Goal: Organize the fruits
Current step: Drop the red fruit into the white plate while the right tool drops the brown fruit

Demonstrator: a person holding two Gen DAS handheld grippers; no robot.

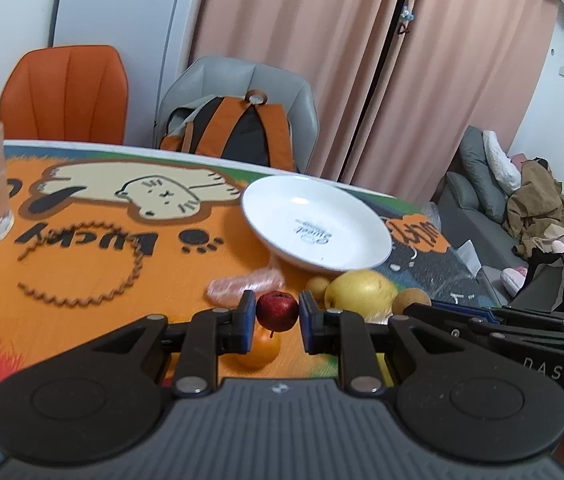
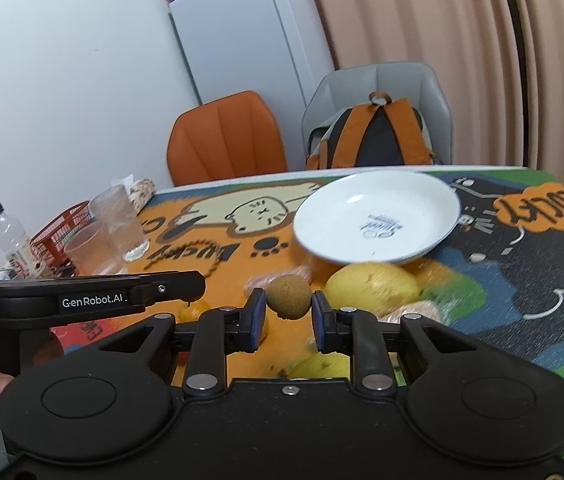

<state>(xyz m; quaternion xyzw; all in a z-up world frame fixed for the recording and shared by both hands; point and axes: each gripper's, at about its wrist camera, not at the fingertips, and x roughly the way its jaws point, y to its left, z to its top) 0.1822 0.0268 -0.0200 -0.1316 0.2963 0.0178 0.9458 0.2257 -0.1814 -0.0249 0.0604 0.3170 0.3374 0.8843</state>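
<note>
With both pairs of fingers closed on small round fruit, the left gripper point(image 1: 277, 314) holding a red fruit point(image 1: 277, 311) and the right gripper point(image 2: 288, 312) a brown one point(image 2: 289, 296), each just short of the plate point(image 2: 378, 216), either could roll from the narrow pinch onto the worktop point(image 1: 93, 264) if jolted

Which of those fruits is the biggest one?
The yellow pear-like fruit lying just in front of the white plate; it dwarfs the small red fruit and the brown round ones.
</note>
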